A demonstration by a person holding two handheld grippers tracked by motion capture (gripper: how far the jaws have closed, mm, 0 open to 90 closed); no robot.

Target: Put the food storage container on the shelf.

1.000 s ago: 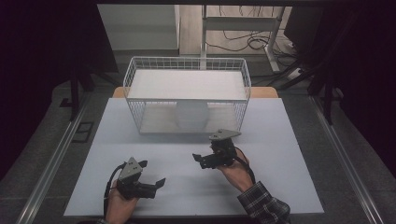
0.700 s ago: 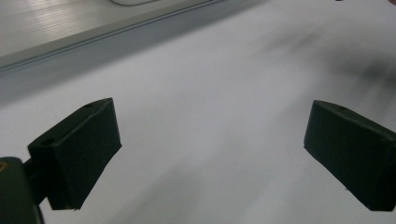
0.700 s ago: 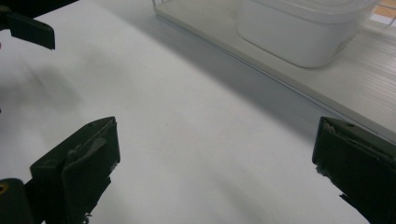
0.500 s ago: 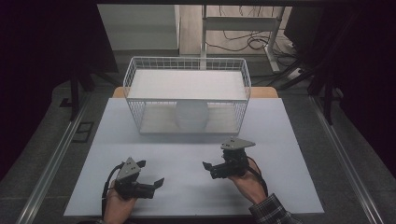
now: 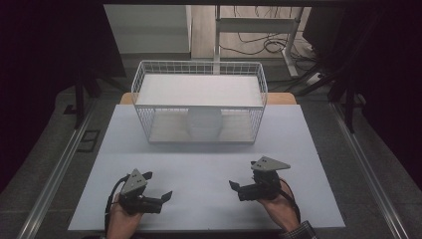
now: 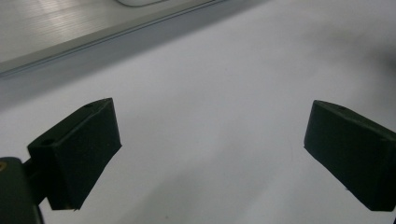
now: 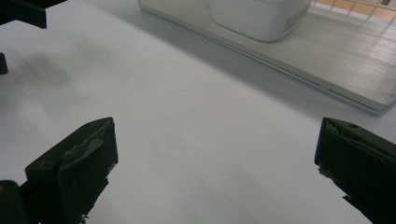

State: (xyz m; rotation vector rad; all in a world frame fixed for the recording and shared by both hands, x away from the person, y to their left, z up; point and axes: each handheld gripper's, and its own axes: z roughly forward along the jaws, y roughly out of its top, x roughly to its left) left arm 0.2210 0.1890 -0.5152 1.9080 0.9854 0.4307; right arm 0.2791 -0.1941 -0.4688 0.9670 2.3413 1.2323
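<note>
My left claw (image 5: 166,195) and right claw (image 5: 233,185) rest low on the white table (image 5: 199,169) at seven and five o'clock, both with jaws spread wide and nothing between them. Straight ahead at twelve o'clock stands the wire basket (image 5: 149,124), and on its lower shelf sits the white bowl (image 5: 204,123). I judge it light, rigid and smooth, so likely slippery; pinching its rim through the open front looks safest.

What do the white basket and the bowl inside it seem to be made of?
Wire basket: likely metal wire with a white coating, judging by its thin grid of rods. Bowl: smooth, matte white, perhaps plastic or ceramic; its look leaves this open.
</note>
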